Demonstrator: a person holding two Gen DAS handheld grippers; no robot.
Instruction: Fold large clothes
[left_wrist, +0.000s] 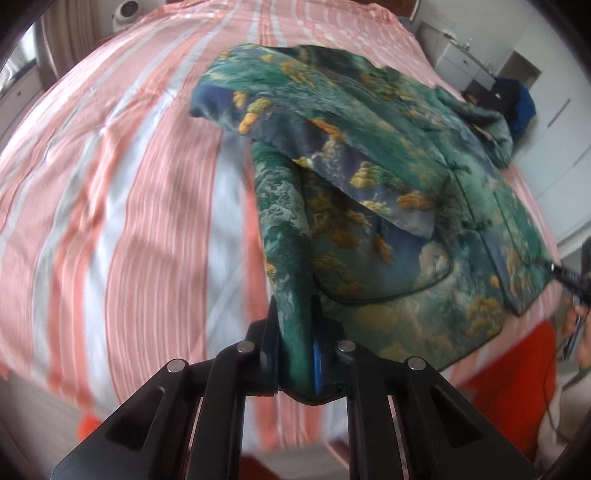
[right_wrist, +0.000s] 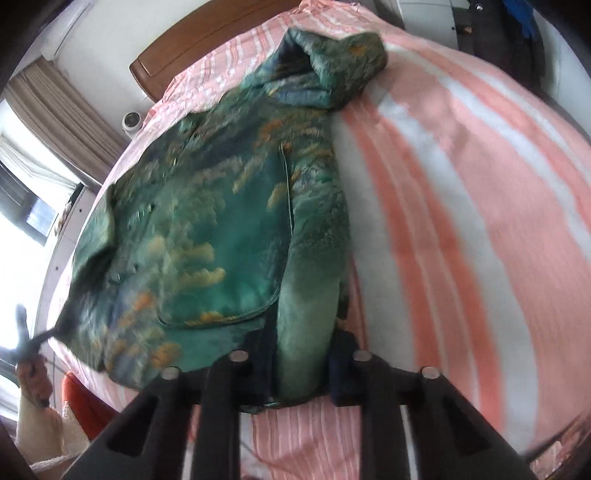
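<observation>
A green jacket (left_wrist: 388, 184) with a yellow and blue landscape print lies spread on a bed with a pink and white striped sheet (left_wrist: 110, 184). One sleeve is folded across its front. My left gripper (left_wrist: 295, 325) is shut on a bunched hem corner of the jacket at the near edge. In the right wrist view the same jacket (right_wrist: 207, 229) lies left of centre, and my right gripper (right_wrist: 303, 354) is shut on the other hem corner. Each view shows the other gripper's tip at the jacket's far corner.
The striped sheet (right_wrist: 461, 184) covers the bed around the jacket. A wooden headboard (right_wrist: 192, 40) stands at the far end. A small white device (right_wrist: 132, 121) sits by the bed's edge. White cabinets (left_wrist: 480, 62) and dark blue clothes (left_wrist: 517, 103) stand beyond the bed. An orange object (left_wrist: 517, 365) lies near the front.
</observation>
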